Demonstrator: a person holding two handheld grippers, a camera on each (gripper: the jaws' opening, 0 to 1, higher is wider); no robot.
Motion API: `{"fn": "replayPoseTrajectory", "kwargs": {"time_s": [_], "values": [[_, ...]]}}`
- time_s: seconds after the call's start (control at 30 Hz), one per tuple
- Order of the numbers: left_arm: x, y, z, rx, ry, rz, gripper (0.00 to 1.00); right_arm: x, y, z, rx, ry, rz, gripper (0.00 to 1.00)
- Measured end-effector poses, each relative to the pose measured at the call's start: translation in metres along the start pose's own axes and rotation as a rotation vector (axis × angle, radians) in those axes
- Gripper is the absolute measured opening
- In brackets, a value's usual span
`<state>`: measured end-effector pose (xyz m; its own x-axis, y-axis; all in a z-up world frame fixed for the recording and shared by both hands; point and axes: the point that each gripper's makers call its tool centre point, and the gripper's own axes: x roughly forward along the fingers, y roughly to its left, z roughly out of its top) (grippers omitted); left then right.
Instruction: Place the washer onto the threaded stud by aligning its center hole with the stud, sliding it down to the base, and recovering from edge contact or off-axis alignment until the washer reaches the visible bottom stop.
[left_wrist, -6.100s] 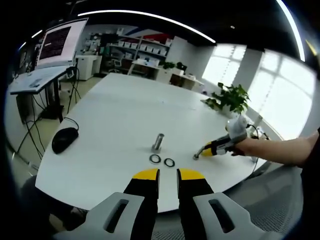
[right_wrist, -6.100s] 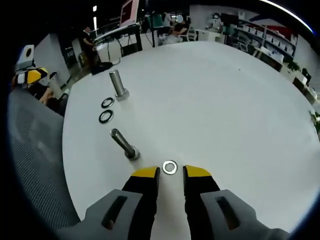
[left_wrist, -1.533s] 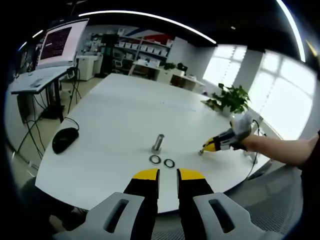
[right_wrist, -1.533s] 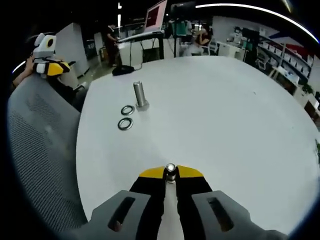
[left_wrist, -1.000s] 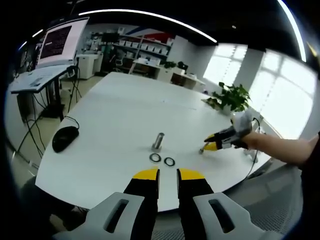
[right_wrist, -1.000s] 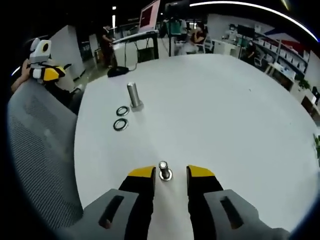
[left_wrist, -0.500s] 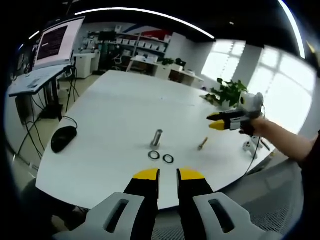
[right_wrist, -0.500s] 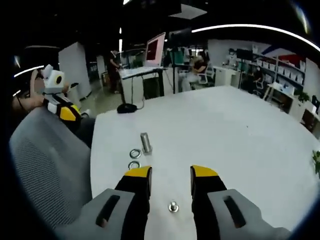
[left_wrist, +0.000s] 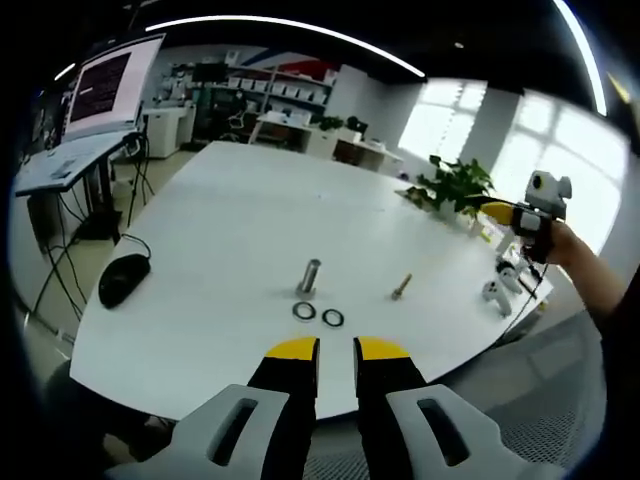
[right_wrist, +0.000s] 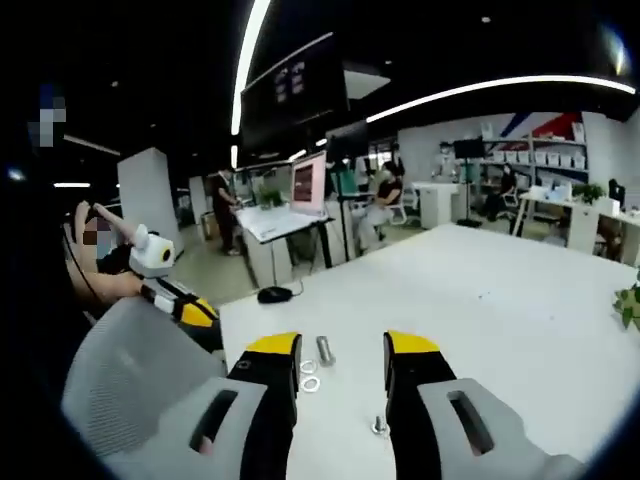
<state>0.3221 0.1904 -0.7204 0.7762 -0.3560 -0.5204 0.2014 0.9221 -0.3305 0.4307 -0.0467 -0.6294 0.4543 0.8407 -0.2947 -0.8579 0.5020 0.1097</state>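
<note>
A short stud (left_wrist: 402, 288) stands alone on the white table (left_wrist: 230, 210), and a washer seems to ring its foot. In the right gripper view this short stud (right_wrist: 380, 427) sits low between my jaws, far beneath them. My right gripper (right_wrist: 342, 350) is open and empty, and it hangs high off the table's right edge (left_wrist: 510, 215) in a hand. A taller grey stud (left_wrist: 309, 276) stands upright mid-table with two loose washers (left_wrist: 303, 311) (left_wrist: 333, 318) in front of it. My left gripper (left_wrist: 336, 348) hovers short of the near edge, narrowly open with nothing in it.
A black mouse (left_wrist: 118, 280) with its cable lies at the table's left side. A potted plant (left_wrist: 450, 187) and a small white device (left_wrist: 495, 292) stand at the right edge. A grey mesh chair back (right_wrist: 130, 370) sits under my left gripper (right_wrist: 195, 310). Desks and monitors lie beyond.
My right gripper has let go of the short stud, opened wide and risen up and back from the table. The short stud stays standing. My left gripper has barely moved.
</note>
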Motion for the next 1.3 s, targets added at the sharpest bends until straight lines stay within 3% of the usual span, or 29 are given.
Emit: {"fn": "replayPoseTrajectory", "kwargs": {"time_s": [0.17,0.3,0.57,0.7,0.83,0.93,1.0,1.17,1.23,1.3], "values": [[0.001,-0.001,-0.003,0.009,0.017,-0.015,0.11,-0.029,0.012,-0.017,-0.033,0.057,-0.051,0.37],[0.001,-0.002,-0.004,0.013,0.023,-0.024,0.11,-0.047,0.020,-0.041,-0.074,0.134,-0.093,0.39],[0.002,-0.003,-0.007,0.035,0.039,-0.040,0.12,-0.063,0.031,-0.074,-0.013,0.147,-0.166,0.39],[0.002,-0.015,-0.001,0.051,0.016,-0.122,0.12,-0.069,0.033,-0.098,0.021,0.203,-0.205,0.39],[0.004,-0.013,0.002,0.059,0.022,-0.150,0.18,-0.069,0.041,-0.098,0.088,0.166,-0.217,0.38],[0.006,-0.014,-0.002,0.111,0.067,-0.182,0.21,-0.068,0.049,-0.101,0.109,0.165,-0.201,0.28],[0.008,-0.013,0.000,0.133,0.081,-0.184,0.21,-0.067,0.051,-0.105,0.126,0.171,-0.213,0.29],[0.022,-0.004,0.011,0.191,0.119,-0.186,0.24,-0.067,0.046,-0.105,0.153,0.148,-0.259,0.28],[0.029,-0.006,0.016,0.210,0.122,-0.224,0.23,-0.067,0.040,-0.109,0.250,0.150,-0.301,0.26],[0.036,-0.005,0.019,0.211,0.132,-0.229,0.23,-0.068,0.038,-0.109,0.220,0.157,-0.313,0.26]]}}
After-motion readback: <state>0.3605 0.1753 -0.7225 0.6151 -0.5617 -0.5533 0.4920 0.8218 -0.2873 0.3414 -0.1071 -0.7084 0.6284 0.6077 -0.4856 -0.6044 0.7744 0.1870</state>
